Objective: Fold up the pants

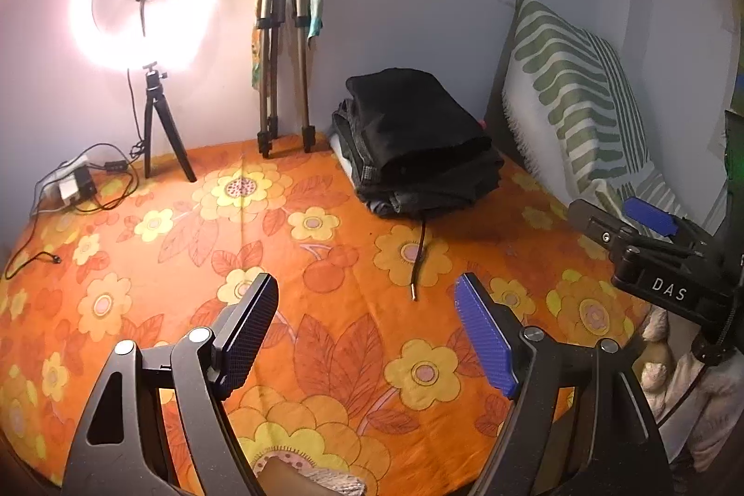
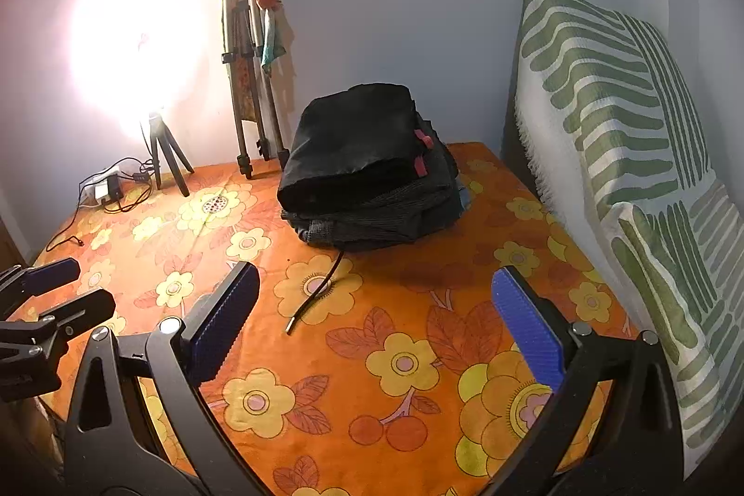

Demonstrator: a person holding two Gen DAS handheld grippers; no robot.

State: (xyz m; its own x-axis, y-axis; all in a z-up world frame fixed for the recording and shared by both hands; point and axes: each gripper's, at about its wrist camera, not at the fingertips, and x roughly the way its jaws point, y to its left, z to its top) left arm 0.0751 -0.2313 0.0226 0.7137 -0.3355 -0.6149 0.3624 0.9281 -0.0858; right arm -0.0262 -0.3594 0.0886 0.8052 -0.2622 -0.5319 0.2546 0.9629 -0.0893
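From the left wrist, your left claw [image 1: 365, 328] stands wide with nothing in it, above the orange flowered cover [image 1: 325, 263]. The pile of dark folded pants [image 1: 418, 142] sits at the far edge near the wall, a drawcord [image 1: 418, 259] trailing toward you. From the right wrist, your right claw [image 2: 376, 324] gapes wide too, nothing between its pads, the pile [image 2: 367, 170] well ahead. Expect soft, limp, fairly light cloth (it will sag and slide off the layers beneath), so pinch the top garment by a thick folded edge or its waistband, not the cord
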